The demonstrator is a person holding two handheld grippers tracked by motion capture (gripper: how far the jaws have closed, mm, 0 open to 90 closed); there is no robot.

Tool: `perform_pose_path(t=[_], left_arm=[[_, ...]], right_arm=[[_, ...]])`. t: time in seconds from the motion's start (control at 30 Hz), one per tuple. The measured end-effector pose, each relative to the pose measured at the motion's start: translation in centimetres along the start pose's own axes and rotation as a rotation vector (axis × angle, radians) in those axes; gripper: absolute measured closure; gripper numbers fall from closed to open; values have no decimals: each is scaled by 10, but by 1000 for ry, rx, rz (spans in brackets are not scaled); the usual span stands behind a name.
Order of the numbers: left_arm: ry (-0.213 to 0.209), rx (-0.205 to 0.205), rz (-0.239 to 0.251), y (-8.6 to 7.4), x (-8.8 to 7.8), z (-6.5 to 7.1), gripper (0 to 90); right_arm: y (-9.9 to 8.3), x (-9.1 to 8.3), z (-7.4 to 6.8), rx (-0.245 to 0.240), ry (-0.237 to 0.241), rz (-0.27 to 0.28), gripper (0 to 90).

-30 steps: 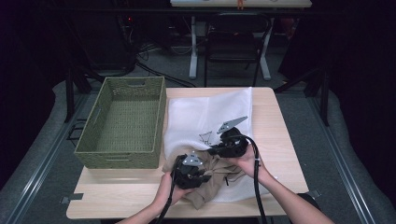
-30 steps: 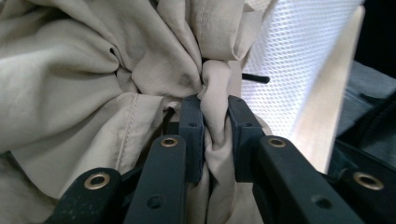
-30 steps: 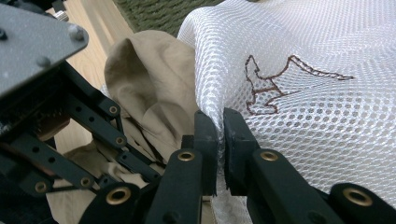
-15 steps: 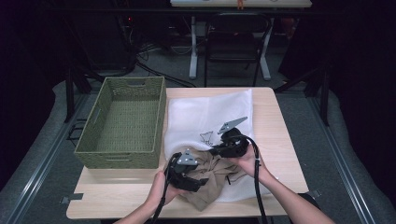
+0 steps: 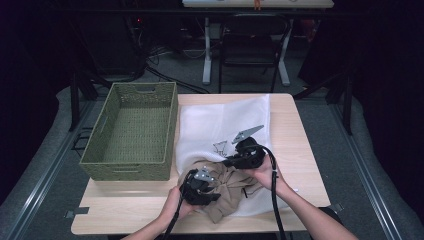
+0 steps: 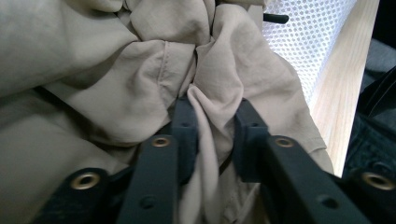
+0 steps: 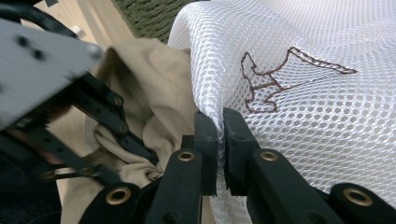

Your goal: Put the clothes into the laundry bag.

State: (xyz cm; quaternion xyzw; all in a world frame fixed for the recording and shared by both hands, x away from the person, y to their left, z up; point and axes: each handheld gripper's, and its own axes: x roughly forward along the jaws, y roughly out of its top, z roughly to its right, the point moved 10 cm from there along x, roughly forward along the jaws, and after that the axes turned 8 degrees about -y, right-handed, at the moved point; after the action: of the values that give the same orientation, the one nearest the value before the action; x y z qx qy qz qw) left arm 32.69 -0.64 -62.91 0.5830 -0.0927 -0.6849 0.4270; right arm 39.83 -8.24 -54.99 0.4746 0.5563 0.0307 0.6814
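The table (image 5: 295, 150) carries a white mesh bag (image 5: 220, 125) spread from its far edge down toward the near right corner, and that bag has stayed put since the earlier frames, as has the green woven basket (image 5: 131, 131) along the left edge. Crumpled at the bag's near end, close to the table's near edge, lies the beige garment (image 5: 231, 192), bunched much as before. Now the left gripper (image 5: 199, 186) — half a second ago it sat a touch higher on the cloth, and it has dipped back down into the folds; its jaws have just been closing, and the left gripper view shows a ridge of beige fabric (image 6: 210, 116) standing between the two black pads, pinched at a narrow gap. The right gripper (image 5: 235, 157) has not budged at the bag's opening. The high view leaves its jaws hard to read, but the right gripper view shows them clamped nearly together on the bag's mesh edge (image 7: 219, 128), with brown stitching (image 7: 275, 79) on the mesh beyond and the garment tucked under that lifted edge.
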Motion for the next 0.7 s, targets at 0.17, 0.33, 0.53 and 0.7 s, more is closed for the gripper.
perform_pose_path(t=[0.17, 0.33, 0.53, 0.7], left_arm=[[21, 0, 54, 11, -4, 5, 807], [30, 8, 109, 28, -4, 6, 800], [28, -2, 114, 25, -13, 3, 610], [67, -3, 146, 27, -37, 4, 448]], right_arm=[[3, -4, -2, 2, 5, 17, 860], [6, -6, -3, 4, 12, 27, 859], [0, -1, 2, 5, -1, 3, 859], [-2, 0, 5, 14, -1, -2, 857]])
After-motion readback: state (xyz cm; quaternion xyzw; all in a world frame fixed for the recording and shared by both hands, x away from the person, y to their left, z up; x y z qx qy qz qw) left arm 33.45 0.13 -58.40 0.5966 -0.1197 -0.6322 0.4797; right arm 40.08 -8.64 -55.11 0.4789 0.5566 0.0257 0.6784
